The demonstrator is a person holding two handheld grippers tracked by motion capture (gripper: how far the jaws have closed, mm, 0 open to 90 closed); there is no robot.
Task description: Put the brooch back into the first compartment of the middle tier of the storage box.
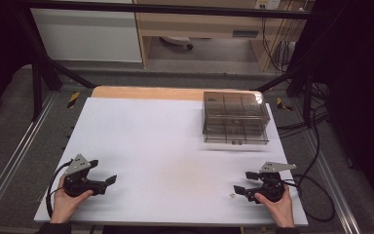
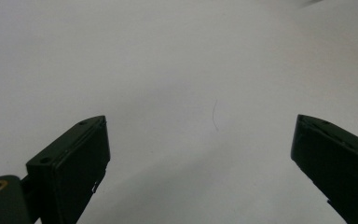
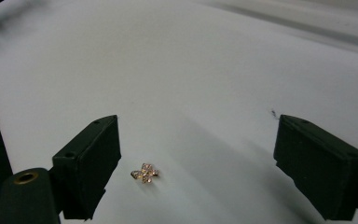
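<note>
both jaws spread; small gold trinket [image 3: 145, 172] between right gripper [image 3: 205, 163] jaws

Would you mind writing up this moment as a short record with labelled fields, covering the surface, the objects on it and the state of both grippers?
surface: white table top, wooden strip along its far edge
storage: smoky clear compartment box at the far right, lid down
small item: gold jewelled trinket lying on the white surface, between the right gripper's jaws and nearer one of them
left gripper: held in a hand at the near left, jaws wide apart, nothing between them
right gripper: held in a hand at the near right, jaws wide apart, not touching the trinket
</note>
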